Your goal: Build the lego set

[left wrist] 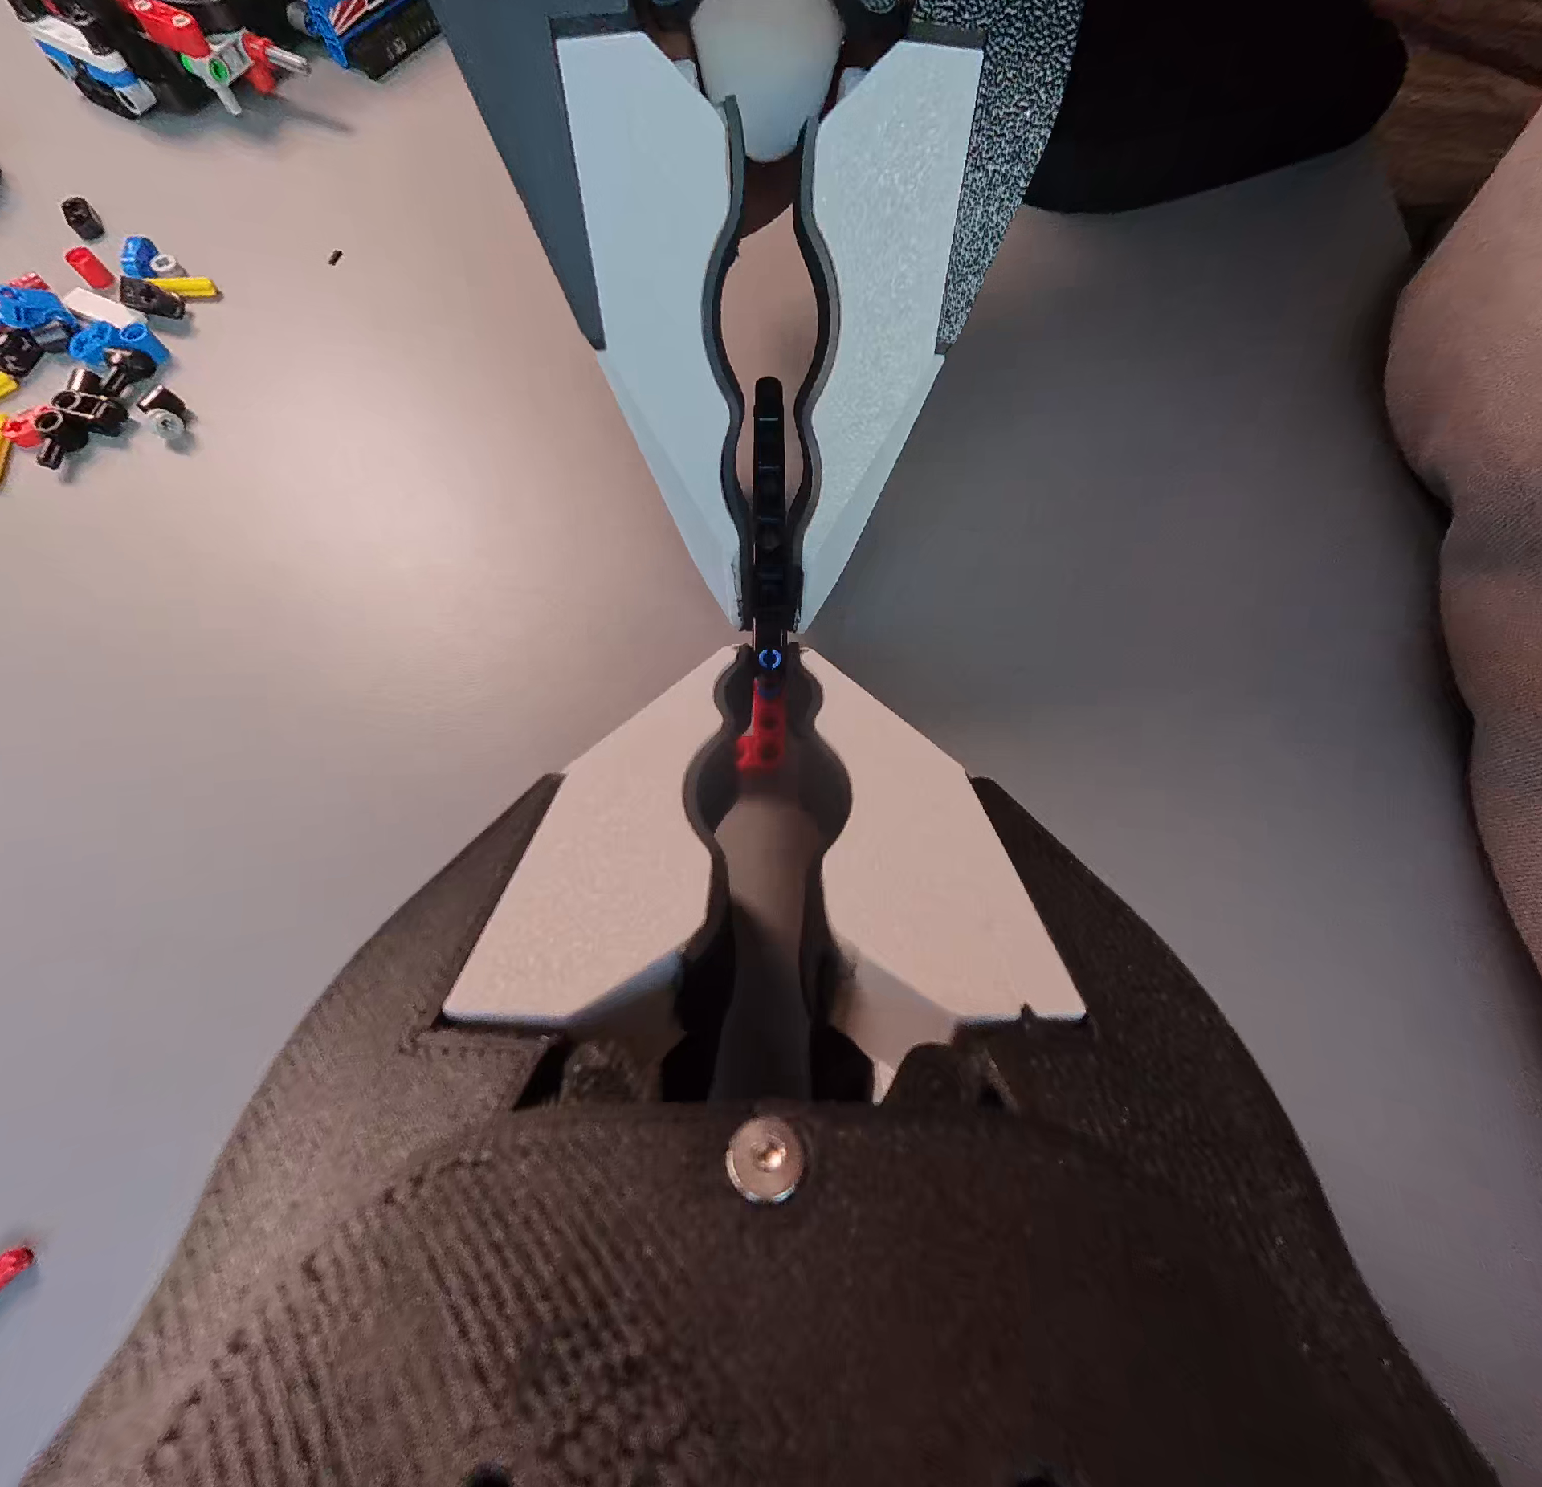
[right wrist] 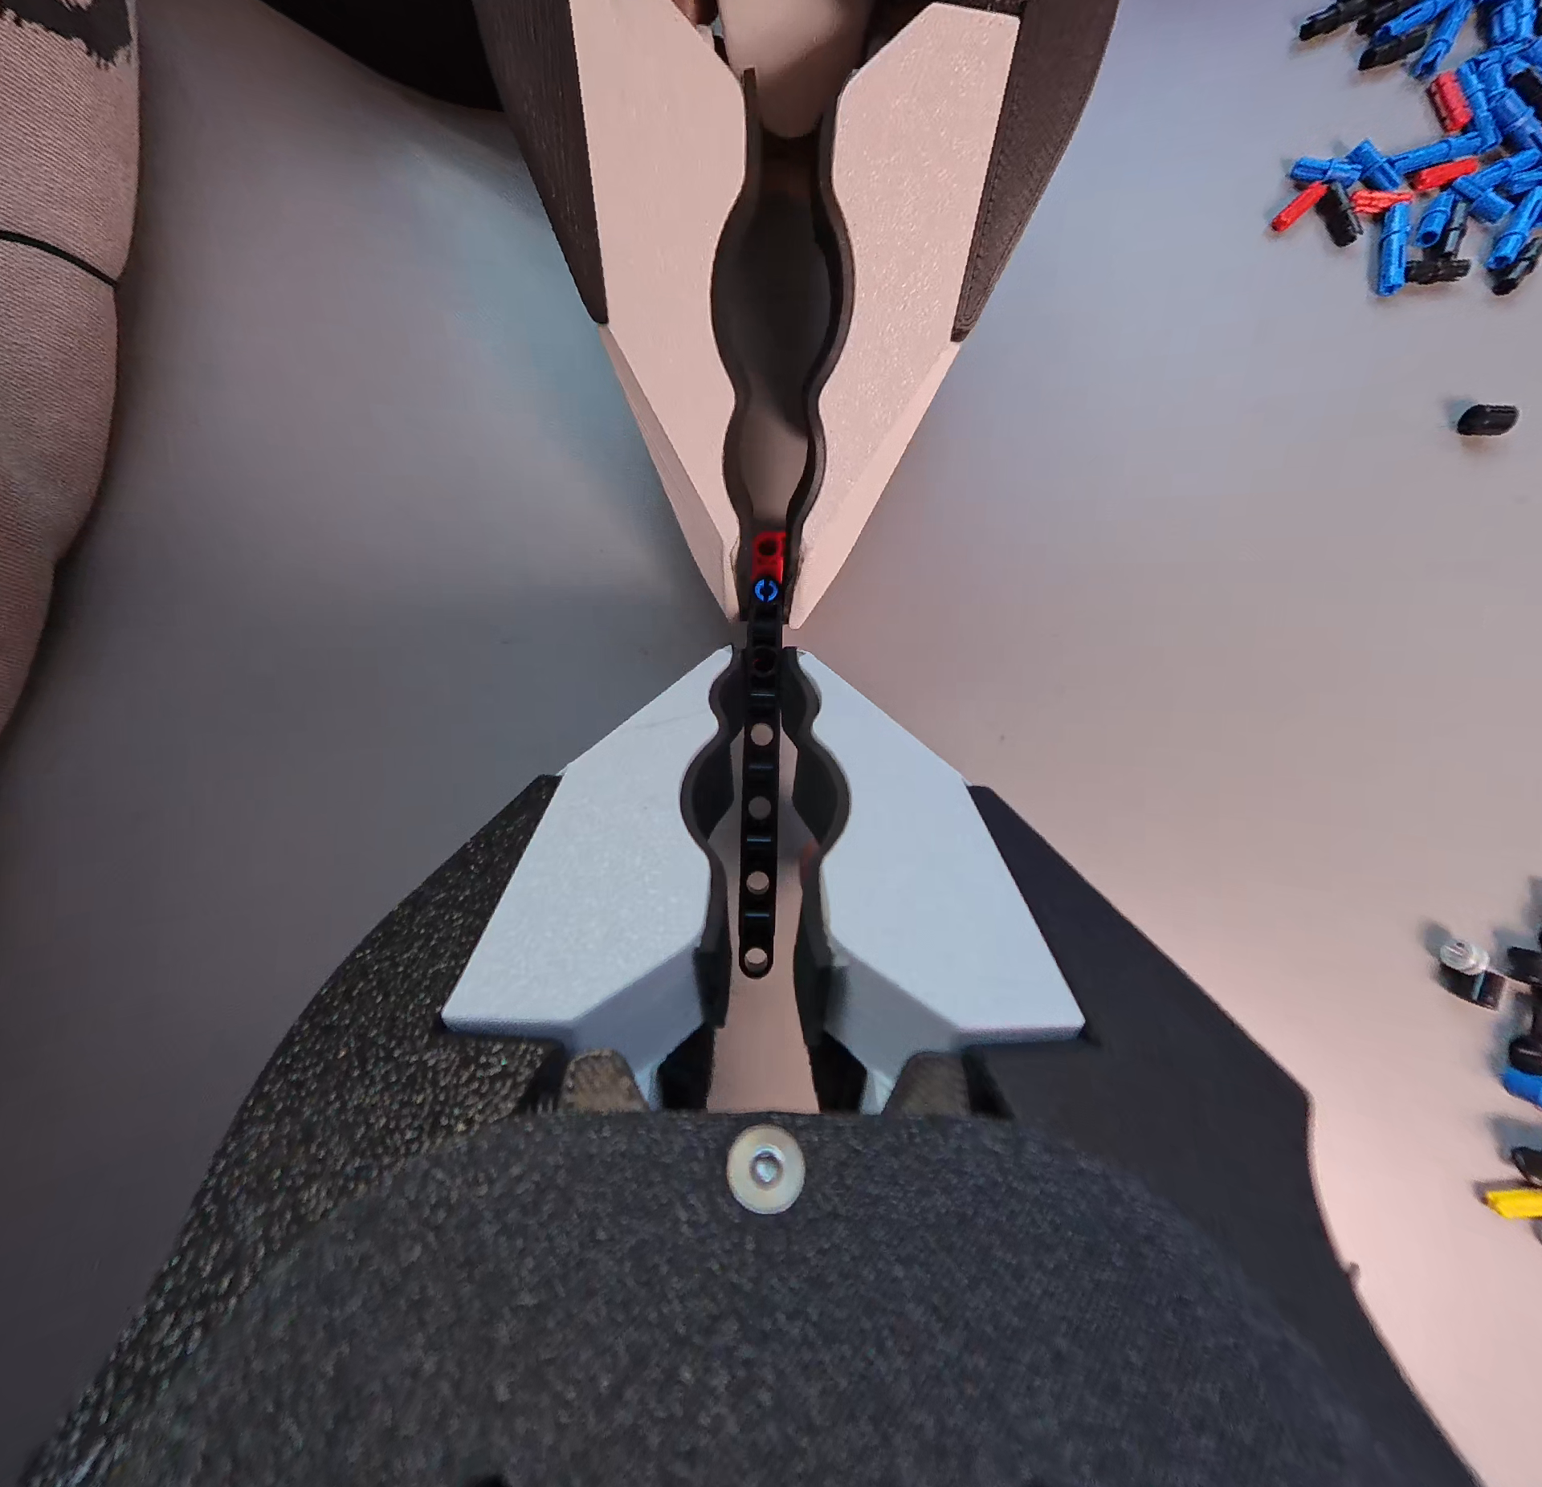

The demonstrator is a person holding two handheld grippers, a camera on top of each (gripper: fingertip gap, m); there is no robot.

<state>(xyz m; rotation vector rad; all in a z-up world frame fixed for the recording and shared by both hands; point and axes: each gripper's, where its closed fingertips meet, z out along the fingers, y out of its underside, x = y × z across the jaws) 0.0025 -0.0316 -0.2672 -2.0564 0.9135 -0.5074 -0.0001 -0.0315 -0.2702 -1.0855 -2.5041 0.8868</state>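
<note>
Left gripper (left wrist: 768,679): squeezed tight on a small red beam (left wrist: 763,734).
Right gripper (right wrist: 763,671): squeezed tight on a long black beam (right wrist: 758,805).
Join: both beams meet tip to tip at a blue pin (right wrist: 766,589), above the grey table (left wrist: 375,696).
Done: a big truck model (left wrist: 192,20) stands far off.
Left: piles of loose pieces (left wrist: 92,337) and blue pins (right wrist: 1452,129) wait, so lots more building, I think.

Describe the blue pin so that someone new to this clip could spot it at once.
Find where the two grippers meet tip to tip above the grey table. Between them a long black holed beam joins a small red piece. The blue pin is the ring-shaped blue dot at that joint, the only blue there.
</note>
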